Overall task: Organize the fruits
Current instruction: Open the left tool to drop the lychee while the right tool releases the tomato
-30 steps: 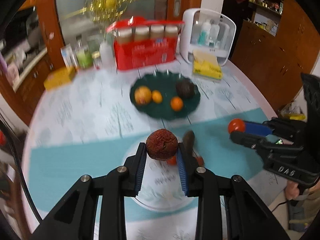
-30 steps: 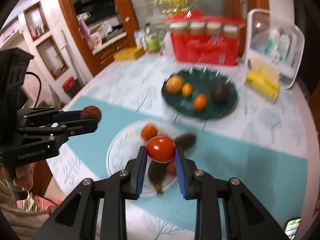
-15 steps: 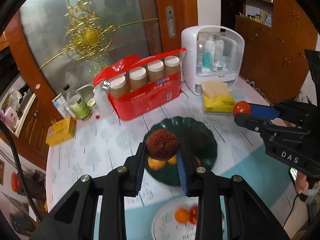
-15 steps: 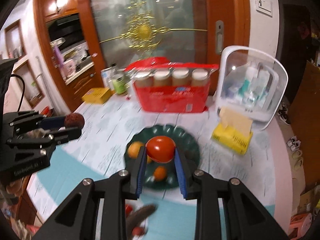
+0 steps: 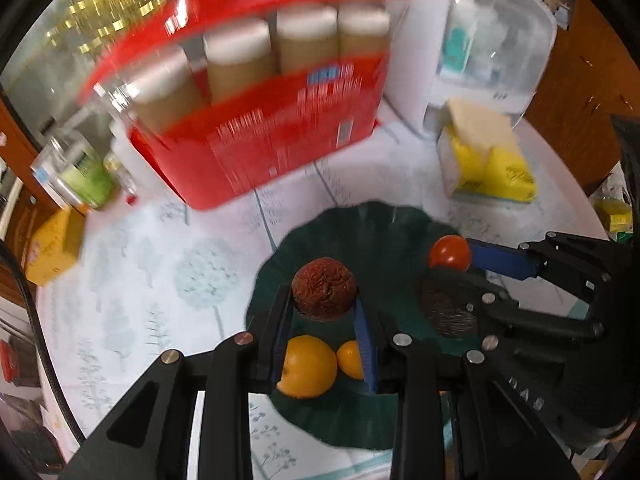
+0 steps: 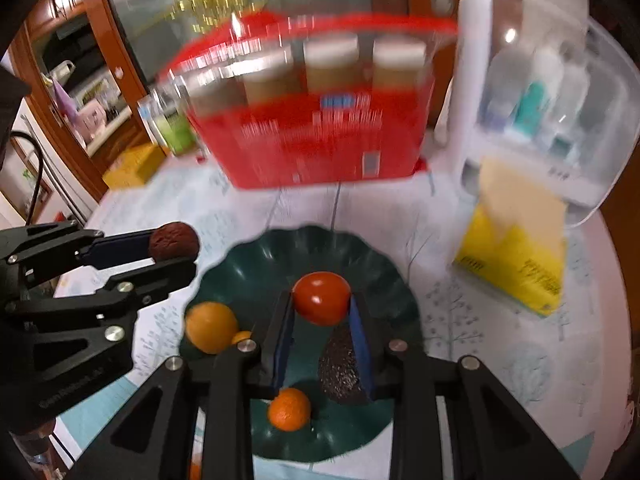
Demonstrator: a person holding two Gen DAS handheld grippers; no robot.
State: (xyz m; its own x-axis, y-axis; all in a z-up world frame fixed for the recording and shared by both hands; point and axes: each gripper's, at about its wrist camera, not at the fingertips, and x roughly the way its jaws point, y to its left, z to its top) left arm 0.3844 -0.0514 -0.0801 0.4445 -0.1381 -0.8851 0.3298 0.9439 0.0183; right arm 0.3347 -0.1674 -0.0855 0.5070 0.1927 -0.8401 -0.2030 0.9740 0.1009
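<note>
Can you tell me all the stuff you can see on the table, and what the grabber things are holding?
green plate: 1, dark green, middle of the table.
oranges: 3, orange, on the plate.
dark rough fruit: 1, blackish, on the plate.
red box: 1, red, behind the plate, holding white-capped jars.
tissue pack: 1, yellow, right of the plate.
white case: 1, white and clear, back right, bottles inside.
yellow box: 1, yellow, far left.
green-label bottle: 1, left of the red box.
left hand-held gripper: 1, black, holding a brown wrinkly fruit over the plate.
right hand-held gripper: 1, black, holding a red tomato over the plate.
</note>
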